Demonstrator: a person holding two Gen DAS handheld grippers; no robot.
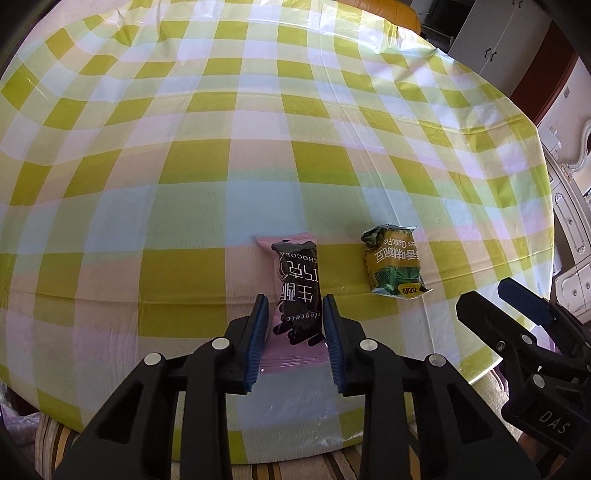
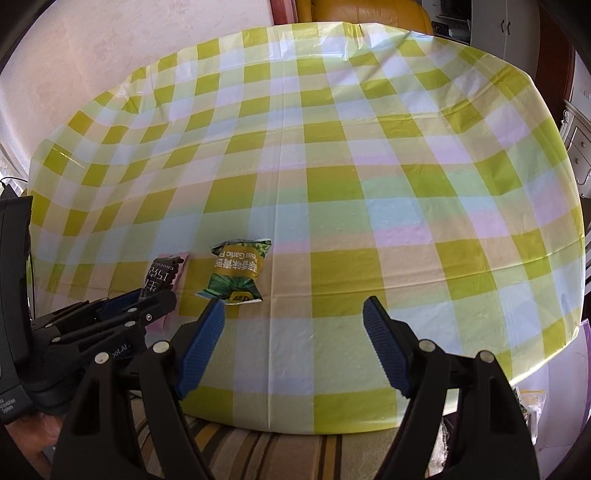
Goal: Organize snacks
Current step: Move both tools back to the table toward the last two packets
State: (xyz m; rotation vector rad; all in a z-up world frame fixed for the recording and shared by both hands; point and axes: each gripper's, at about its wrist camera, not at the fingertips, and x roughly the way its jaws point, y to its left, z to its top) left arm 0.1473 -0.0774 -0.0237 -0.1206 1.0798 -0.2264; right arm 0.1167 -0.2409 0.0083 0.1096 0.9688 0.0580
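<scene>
Pink and black, the chocolate pack (image 1: pixel 295 291) lies flat on the desk (image 1: pixel 184 166), near the front edge. Its near end sits between the two blue fingers (image 1: pixel 260 332) of the left gripper (image 1: pixel 293 306). The fingers stand on each side of the pack, right up against its edges, but I cannot tell if they are squeezing it or only touching it. In the right wrist view the same chocolate pack (image 2: pixel 164 275) peeks out past the left gripper (image 2: pixel 146 295), and its near end is hidden by the black arms. Just to the right of it, with a small gap between them, lies a green and yellow pea snack bag (image 1: pixel 393 266), also flat on the desk. The two snacks do not touch. The pea snack bag (image 2: pixel 238 273) lies a little ahead and to the left of the right gripper (image 2: pixel 295 310). The blue fingers (image 2: pixel 205 339) of the right gripper are spread wide apart and hold nothing; only bare cloth shows between them. A checked cloth (image 2: pixel 351 184) in yellow-green, white and pale blue covers the whole desk (image 2: pixel 480 147). A striped rug (image 2: pixel 258 454) shows on the floor below the front edge. White cupboards (image 1: pixel 495 33) stand far behind the desk.
</scene>
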